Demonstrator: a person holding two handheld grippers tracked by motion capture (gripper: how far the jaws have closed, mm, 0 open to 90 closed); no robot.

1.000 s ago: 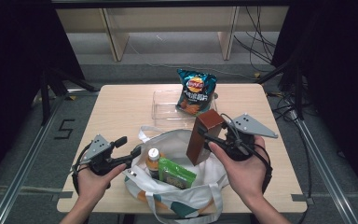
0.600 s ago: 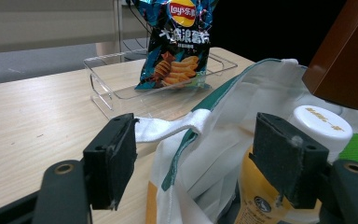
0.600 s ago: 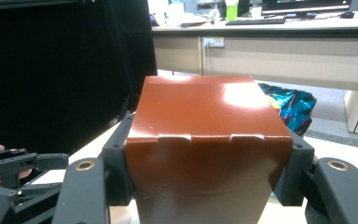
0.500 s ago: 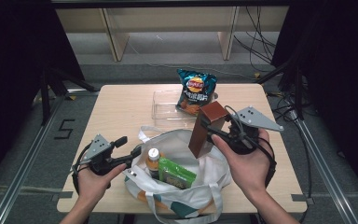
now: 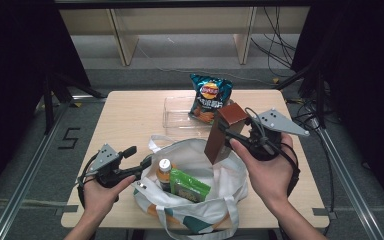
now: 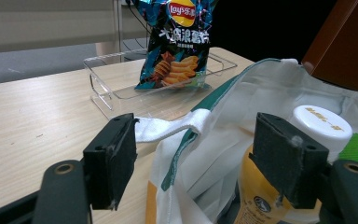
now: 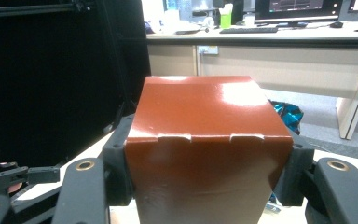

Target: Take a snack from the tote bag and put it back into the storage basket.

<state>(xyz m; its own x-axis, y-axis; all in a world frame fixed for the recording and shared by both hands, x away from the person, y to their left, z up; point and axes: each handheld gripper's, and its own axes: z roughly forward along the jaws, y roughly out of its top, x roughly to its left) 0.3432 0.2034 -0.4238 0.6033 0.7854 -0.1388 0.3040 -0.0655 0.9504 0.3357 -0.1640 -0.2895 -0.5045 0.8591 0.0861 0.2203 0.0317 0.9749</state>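
Observation:
My right gripper (image 5: 228, 134) is shut on a tall brown carton (image 5: 222, 135), held tilted above the far right rim of a white tote bag (image 5: 230, 185) with green trim. In the right gripper view the carton (image 7: 205, 140) sits squeezed between both jaws. Inside the bag stand a yellow drink bottle (image 5: 164, 170) with a white cap and a green packet (image 5: 187, 185). My left gripper (image 5: 139, 157) is at the bag's left rim. Its jaws stand wide apart in the left gripper view, with the bag's rim (image 6: 223, 130) and the bottle (image 6: 321, 123) between them, unpressed.
A blue bag of chips (image 5: 209, 97) leans upright in a clear plastic tray (image 5: 177, 112) at the far middle of the wooden table (image 5: 130, 120). A shelf unit stands on the floor beyond the table. Cables trail on the floor at the right.
The brown carton in my right gripper has shifted slightly up and away from the bag and tilted a bit more. My left gripper has stayed at the bag's rim.

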